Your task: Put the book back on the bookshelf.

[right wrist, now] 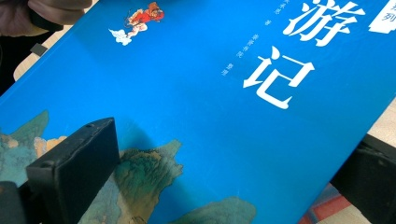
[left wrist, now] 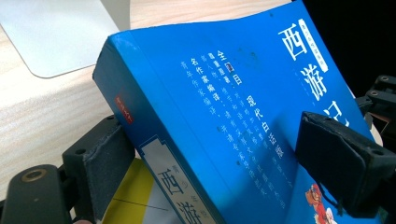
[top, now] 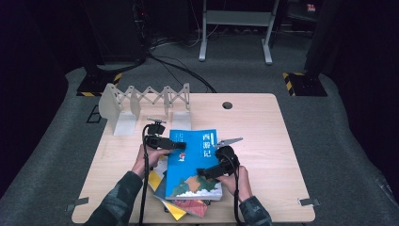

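Straddling the blue book (left wrist: 224,116) at its spine edge, the left gripper (top: 164,141) is set wide, pads touching; the right gripper (top: 217,169) is clamped at the opposite long edge; the book's lifted off the stack (top: 181,207), long axis pointing toward the folding rack (top: 141,101).

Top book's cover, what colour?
Bright blue with white characters on the top book; best in the right gripper view.

Book (top: 195,162) bright blue, white characters; yellow book (top: 173,210) beneath; table (top: 263,141) pale wood.
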Available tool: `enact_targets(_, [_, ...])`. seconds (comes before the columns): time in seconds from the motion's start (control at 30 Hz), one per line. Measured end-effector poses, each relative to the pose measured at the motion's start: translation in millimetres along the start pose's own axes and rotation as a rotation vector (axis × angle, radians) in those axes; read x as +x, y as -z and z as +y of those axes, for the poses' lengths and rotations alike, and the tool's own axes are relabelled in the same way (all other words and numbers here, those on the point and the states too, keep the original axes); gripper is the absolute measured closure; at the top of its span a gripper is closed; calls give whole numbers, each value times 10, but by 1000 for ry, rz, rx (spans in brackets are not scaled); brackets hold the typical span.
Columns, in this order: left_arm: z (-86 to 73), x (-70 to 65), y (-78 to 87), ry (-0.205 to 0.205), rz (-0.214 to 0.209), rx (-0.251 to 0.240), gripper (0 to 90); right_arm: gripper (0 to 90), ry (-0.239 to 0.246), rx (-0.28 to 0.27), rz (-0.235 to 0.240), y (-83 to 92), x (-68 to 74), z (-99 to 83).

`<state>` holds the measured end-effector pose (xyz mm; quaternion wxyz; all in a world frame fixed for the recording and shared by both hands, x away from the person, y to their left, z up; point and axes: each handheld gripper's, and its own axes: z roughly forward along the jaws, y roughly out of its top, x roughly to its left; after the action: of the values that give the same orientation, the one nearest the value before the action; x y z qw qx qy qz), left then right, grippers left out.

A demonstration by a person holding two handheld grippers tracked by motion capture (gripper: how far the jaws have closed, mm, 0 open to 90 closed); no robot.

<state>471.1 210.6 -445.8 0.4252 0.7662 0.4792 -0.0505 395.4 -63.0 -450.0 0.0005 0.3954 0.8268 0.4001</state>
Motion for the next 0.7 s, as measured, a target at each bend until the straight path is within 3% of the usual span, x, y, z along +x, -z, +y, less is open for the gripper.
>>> enact_targets(0.1, [38, -68, 63, -6, 8, -33, 184, 0, -24, -16, 29, 15, -35, -17])
enact_targets(0.27, [114, -192, 171, -29, 36, -28, 241, 0, -28, -37, 44, 37, -41, 5])
enact_targets(0.43, [111, -177, 190, -19, 47, -21, 272, 0, -21, -33, 41, 28, -26, 27])
enact_targets(0.57, [33, -82, 149, 32, 35, -22, 290, 0, -9, -21, -1, 1, 13, 33])
enact_targets(0.63, [-12, -44, 130, 37, 45, -42, 333, 0, 2, -14, -26, -7, 33, 34])
enact_targets(0.7, [-25, -57, 142, 13, 50, -48, 372, 0, 4, -10, -80, 0, 67, 31])
